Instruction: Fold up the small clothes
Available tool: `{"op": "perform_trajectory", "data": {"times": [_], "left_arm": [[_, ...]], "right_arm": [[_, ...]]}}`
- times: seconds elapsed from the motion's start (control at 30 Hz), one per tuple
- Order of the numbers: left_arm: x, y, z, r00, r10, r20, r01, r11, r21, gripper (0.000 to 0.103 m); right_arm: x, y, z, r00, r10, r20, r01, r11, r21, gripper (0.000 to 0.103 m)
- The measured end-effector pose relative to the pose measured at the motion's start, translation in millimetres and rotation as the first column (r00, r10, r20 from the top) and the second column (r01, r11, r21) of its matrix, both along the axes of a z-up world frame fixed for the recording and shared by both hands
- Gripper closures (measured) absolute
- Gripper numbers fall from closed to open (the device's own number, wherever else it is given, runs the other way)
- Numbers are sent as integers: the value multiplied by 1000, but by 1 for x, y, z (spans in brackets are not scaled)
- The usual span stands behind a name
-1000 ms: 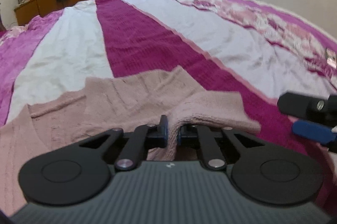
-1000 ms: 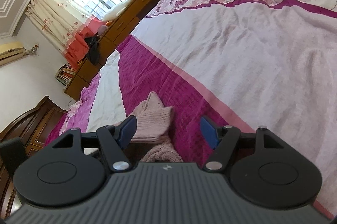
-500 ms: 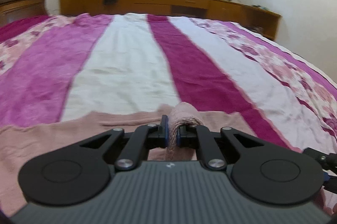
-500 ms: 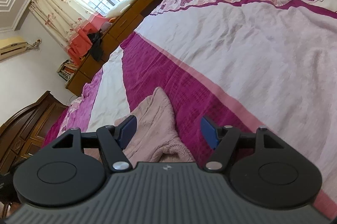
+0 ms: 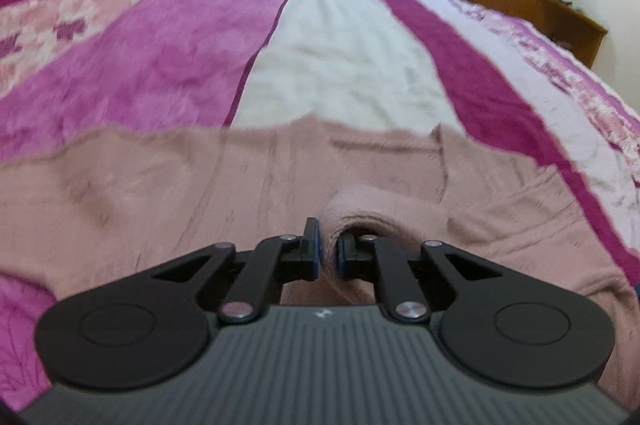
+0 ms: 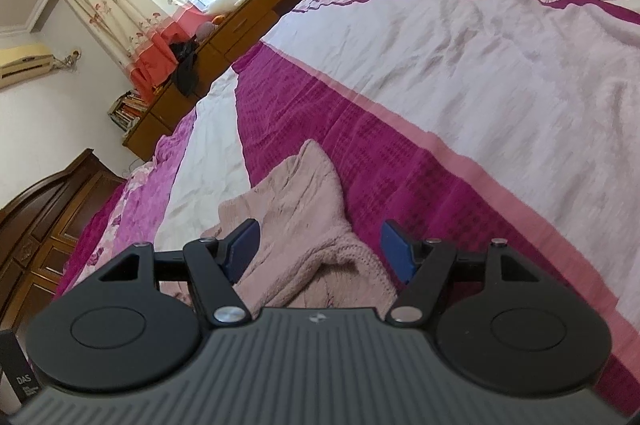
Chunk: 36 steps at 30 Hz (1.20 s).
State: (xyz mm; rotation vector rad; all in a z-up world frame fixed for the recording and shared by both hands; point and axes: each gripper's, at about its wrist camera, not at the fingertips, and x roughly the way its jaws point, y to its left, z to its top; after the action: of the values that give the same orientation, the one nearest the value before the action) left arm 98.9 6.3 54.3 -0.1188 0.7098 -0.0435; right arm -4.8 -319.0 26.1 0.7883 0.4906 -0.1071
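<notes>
Your left gripper [image 5: 328,257] has its jaws nearly closed, pinching a rolled fold of the pink sweater [image 5: 200,193]. The sweater lies spread across the bed [image 5: 340,73], over its purple, white and magenta stripes, with the pinched fold raised just ahead of the jaws. Your right gripper [image 6: 320,245] has its jaws wide apart and grips nothing; a bunched end of the sweater [image 6: 304,209] lies on the bed between and below the blue pads [image 6: 244,249], on the magenta stripe.
</notes>
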Motion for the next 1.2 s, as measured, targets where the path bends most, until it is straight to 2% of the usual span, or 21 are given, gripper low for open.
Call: {"op": "perform_trajectory", "data": {"times": [0.13, 0.17, 0.2, 0.27, 0.3, 0.37, 0.67, 1.0, 1.2], "left_arm": [[-4, 6, -12, 999, 4, -55, -3, 1000, 4, 89], [-5, 7, -14, 998, 1, -63, -1, 1000, 6, 84], [-7, 8, -16, 998, 5, -66, -4, 1000, 14, 71], [-12, 9, -16, 998, 14, -57, -12, 999, 38, 54], [-14, 9, -16, 999, 21, -50, -18, 998, 56, 50], [-18, 11, -16, 999, 20, -45, -16, 997, 78, 49], [-34, 15, -6, 999, -3, -41, 6, 997, 80, 49], [-49, -8, 21, 994, -106, 29, 102, 990, 97, 48], [-36, -38, 19, 978, -200, 54, 186, 964, 192, 48]], "right_arm": [[0, 5, -1, 1000, 13, -8, -14, 1000, -11, 29], [1, 5, -2, 1000, 15, -11, -15, 1000, -14, 29], [1, 6, -2, 1000, 16, -12, -16, 1000, -16, 29], [1, 7, -2, 1000, 19, -13, -19, 1000, -21, 29], [1, 8, -2, 1000, 20, -13, -20, 1000, -22, 29], [0, 8, -2, 1000, 20, -13, -21, 1000, -23, 29], [-2, 9, -1, 1000, 26, -2, -26, 999, -27, 29], [-1, 15, 0, 999, 40, 3, -40, 998, -47, 29], [7, 20, 8, 998, 64, 16, -62, 994, -87, 29]]}}
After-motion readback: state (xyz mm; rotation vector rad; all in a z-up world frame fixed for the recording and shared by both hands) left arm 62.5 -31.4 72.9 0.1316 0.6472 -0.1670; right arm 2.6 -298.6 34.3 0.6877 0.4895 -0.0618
